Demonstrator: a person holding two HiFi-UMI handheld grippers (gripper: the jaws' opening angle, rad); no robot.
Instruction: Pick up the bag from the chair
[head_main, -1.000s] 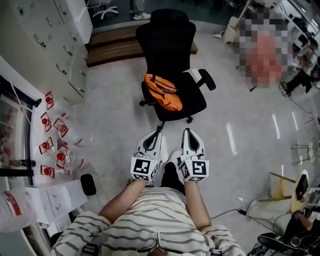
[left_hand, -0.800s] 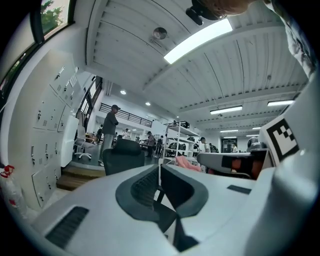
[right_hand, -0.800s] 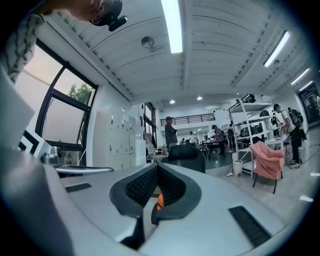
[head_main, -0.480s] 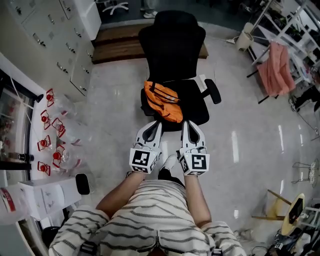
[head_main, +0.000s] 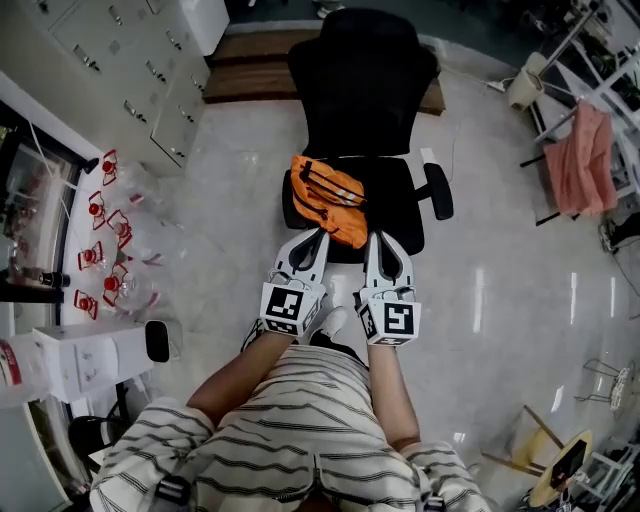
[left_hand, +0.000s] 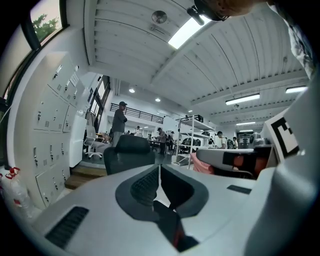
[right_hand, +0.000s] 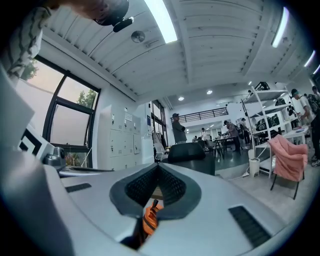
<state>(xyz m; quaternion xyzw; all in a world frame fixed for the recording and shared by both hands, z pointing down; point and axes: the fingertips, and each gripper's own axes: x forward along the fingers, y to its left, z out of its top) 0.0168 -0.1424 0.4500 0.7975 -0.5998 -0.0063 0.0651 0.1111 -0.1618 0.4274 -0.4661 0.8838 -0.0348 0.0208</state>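
Orange bag (head_main: 328, 198) lies on the seat of the black chair (head_main: 365, 90), on the seat's left half as the head view shows it, straps on top. Left gripper (head_main: 318, 240) and right gripper (head_main: 373, 240) are held level at the chair's front edge, flanking the bag's near end for a frontal reach, probably not touching it. Both pairs of fingers (right_hand: 142, 186) are pressed together on nothing, so they need to open before a grab.
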